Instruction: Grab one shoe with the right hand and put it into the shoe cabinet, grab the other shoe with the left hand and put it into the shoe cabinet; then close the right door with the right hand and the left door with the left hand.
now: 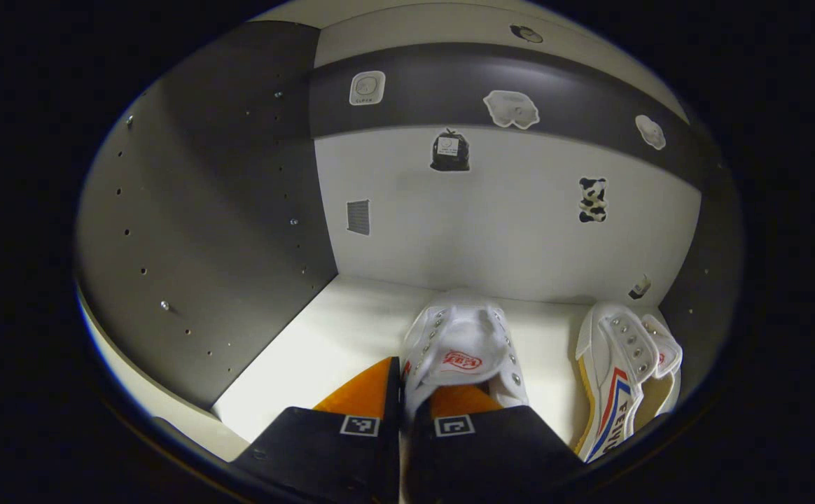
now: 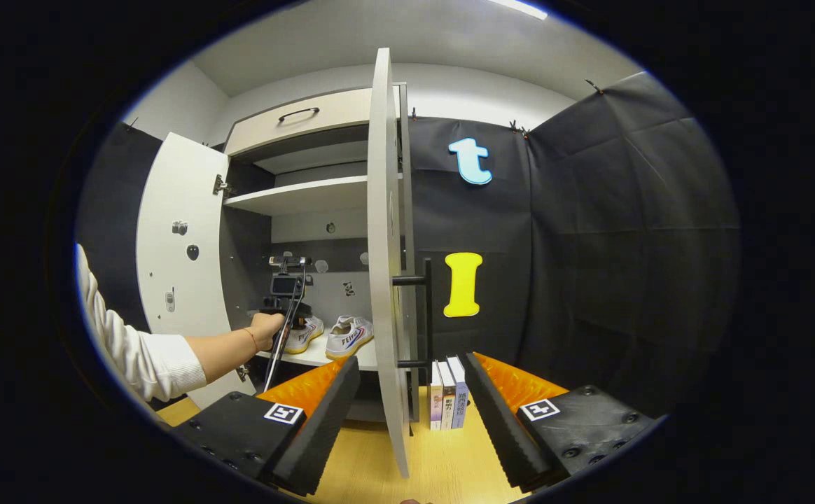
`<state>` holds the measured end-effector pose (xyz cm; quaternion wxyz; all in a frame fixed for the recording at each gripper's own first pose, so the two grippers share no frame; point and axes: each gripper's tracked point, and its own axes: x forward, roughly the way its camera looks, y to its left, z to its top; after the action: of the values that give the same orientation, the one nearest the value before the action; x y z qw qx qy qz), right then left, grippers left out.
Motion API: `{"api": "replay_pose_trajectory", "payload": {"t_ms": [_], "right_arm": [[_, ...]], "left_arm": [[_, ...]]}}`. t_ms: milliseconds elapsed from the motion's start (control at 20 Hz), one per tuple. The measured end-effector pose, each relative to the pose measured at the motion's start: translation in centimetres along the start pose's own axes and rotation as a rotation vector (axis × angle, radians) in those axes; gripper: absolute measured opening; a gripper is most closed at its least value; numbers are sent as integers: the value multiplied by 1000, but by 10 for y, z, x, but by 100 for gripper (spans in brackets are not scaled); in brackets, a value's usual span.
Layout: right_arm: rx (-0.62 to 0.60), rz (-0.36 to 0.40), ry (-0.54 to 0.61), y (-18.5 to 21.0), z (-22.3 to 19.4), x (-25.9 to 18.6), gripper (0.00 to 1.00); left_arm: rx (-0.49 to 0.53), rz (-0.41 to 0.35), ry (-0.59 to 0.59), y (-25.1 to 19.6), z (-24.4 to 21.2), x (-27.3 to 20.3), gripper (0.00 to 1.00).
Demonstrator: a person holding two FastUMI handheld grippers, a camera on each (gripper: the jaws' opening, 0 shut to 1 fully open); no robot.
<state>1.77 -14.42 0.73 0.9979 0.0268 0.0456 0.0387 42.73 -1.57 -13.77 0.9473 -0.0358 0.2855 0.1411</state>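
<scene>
Inside the shoe cabinet, my left gripper is shut on the near rim of a white shoe with a red logo on its tongue. The shoe sits low over the white shelf. A second white shoe with red and blue stripes lies to its right on the same shelf. In the right gripper view both shoes show on the shelf, with a hand holding the left gripper there. My right gripper is open outside the cabinet, its fingers on either side of the right door's edge.
The left door stands wide open. The right door carries a black bar handle. Several books stand on the wooden surface beside the cabinet. Grey side walls and a stickered back panel enclose the shelf.
</scene>
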Motion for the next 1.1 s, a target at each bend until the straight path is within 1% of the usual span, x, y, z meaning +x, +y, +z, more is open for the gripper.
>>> {"api": "replay_pose_trajectory", "payload": {"t_ms": [50,100,150,250,400,450,550,600,700,950,1100], "right_arm": [[8,1,3,-1,0,-1,96],[16,3,4,-1,0,-2,96],[22,4,5,0,-1,-2,96],[29,8,4,1,0,-5,96],[33,16,-2,2,1,-6,96],[33,20,-2,2,2,-6,96],[34,28,3,3,2,-8,96],[36,30,3,2,2,-9,96],[39,24,3,1,3,-8,96],[57,13,-19,-1,12,-8,96],[39,-10,-28,-15,20,0,96]], "left_arm": [[8,-6,-15,-1,0,-4,17],[11,-30,-25,-5,1,-9,17],[18,-41,-31,-7,-1,-15,31],[31,-38,-46,-2,-4,-25,64],[29,-63,-97,0,-2,-48,72],[30,-61,-127,2,0,-58,81],[43,-52,-195,9,7,-80,92],[54,-52,-228,11,11,-92,93],[64,-71,-273,11,13,-117,94],[48,-141,-358,12,10,-185,94],[57,-173,-399,17,3,-224,94]]}}
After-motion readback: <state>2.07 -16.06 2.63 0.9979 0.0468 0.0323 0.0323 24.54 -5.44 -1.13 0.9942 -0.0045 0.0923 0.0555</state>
